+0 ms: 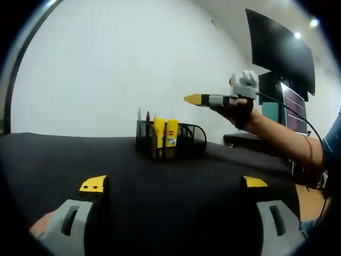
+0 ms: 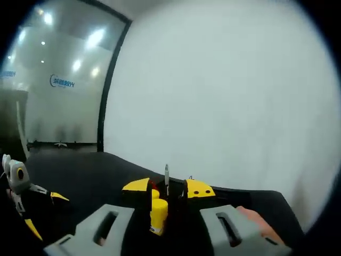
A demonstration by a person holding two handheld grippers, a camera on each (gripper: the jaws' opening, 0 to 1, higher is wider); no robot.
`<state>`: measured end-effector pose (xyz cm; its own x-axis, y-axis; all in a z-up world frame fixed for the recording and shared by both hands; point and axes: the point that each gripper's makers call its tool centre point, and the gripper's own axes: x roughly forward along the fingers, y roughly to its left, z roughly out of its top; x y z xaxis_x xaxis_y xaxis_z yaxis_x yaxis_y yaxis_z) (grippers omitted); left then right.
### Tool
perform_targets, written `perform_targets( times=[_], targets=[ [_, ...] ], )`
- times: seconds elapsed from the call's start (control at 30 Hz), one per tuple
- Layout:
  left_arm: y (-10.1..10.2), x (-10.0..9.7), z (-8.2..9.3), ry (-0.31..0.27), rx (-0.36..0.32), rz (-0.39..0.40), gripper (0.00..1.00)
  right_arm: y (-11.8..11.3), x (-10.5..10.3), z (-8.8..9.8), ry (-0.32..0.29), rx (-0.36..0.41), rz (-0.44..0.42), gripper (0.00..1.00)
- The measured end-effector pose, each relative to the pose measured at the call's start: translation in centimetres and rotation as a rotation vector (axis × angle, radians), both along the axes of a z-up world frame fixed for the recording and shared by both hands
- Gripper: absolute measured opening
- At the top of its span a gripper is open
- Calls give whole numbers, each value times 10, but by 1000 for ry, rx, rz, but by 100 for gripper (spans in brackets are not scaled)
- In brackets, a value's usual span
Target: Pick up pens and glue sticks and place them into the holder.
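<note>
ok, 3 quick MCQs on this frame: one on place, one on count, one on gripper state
1. Where does the mesh holder stand?
A. on the black table
B. on a shelf
C. in a hand

2. How many yellow glue sticks stand in it?
A. none
B. two
C. five

3. How is the left gripper?
A. shut on a pen
B. shut, holding nothing
C. open, holding nothing

Answers:
1. A, its base sits on the dark tabletop.
2. B, two yellow tubes stand side by side.
3. C, its jaws stand wide apart with only table between.
</note>
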<state>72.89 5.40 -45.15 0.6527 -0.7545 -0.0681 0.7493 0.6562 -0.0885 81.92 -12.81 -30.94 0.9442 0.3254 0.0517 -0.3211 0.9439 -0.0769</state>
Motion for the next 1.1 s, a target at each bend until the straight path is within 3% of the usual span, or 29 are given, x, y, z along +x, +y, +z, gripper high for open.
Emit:
perform_targets(
  times=[0.13,0.23,0.33,0.57,0.67,1.1],
  targets=[
    [0,0,-2,0,11,0,95,-9,-10,6,-5,3,-14,22],
    [1,-1,2,4,-18,-3,95,-15,-19,8,-3,11,-18,24],
    [3,0,4,7,-32,3,95,-18,-31,2,19,3,-10,31],
    [2,0,3,5,-22,3,94,-25,-61,-10,26,25,-27,36],
    [0,-4,13,3,-92,-21,96,-29,-73,-13,23,34,-34,39],
    [2,-7,22,-9,-137,-29,96,-37,-119,-44,59,44,-91,49]
  ],
)
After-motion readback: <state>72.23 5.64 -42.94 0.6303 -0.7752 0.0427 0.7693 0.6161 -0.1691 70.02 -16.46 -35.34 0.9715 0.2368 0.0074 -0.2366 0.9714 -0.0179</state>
